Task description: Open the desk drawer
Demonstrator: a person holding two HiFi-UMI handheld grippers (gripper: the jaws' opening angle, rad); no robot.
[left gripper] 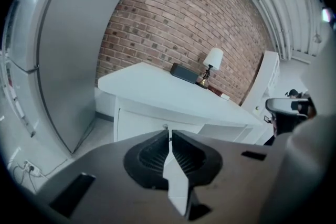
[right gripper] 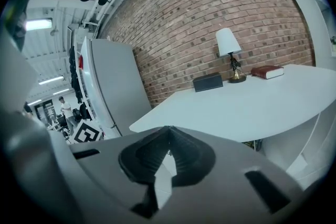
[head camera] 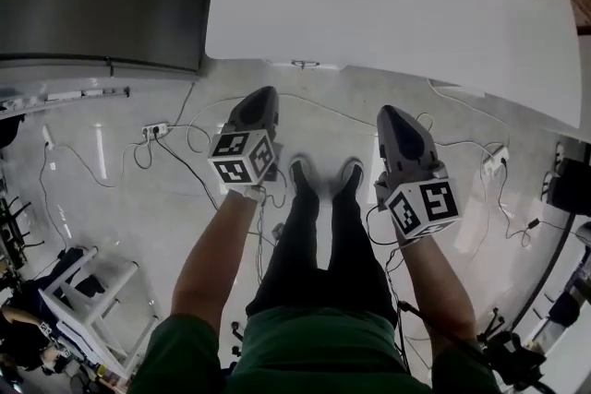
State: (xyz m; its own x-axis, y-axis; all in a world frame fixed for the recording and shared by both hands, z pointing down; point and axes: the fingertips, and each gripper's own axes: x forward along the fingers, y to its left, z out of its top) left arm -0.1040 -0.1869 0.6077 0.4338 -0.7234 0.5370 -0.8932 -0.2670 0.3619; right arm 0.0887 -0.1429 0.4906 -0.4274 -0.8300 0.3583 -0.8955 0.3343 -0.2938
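Two grippers are hanging side by side in front of the person's legs, both pointing forward at the desk (head camera: 388, 5). The left gripper (head camera: 261, 97) is keeping its jaws pressed together at the tips, with nothing between them, as the left gripper view (left gripper: 169, 136) is showing. The right gripper (head camera: 388, 113) is doing likewise: in its own view (right gripper: 168, 136) the jaws are meeting at the tips and gripping nothing. Neither is touching the desk.

Below them, the person's shoes (head camera: 299, 171) are standing on a pale floor (head camera: 120, 171) where cables (head camera: 185, 152) are trailing about.

Just beyond the gripper tips, the drawer (left gripper: 152, 115) is sitting closed under the white desktop, its front lying flush with the desk. A small handle (left gripper: 166, 126) is showing on it, directly past the left gripper's tips; from the head view that handle (head camera: 305, 64) is peeking out beneath the desk's near edge, between the two grippers and apart from both.

A tall grey cabinet (left gripper: 68, 60) is standing to the desk's left. At the back of the desktop, a black box (right gripper: 208, 82), a white-shaded lamp (right gripper: 227, 44) and a red book (right gripper: 268, 72) are lining up before a brick wall (right gripper: 210, 8).
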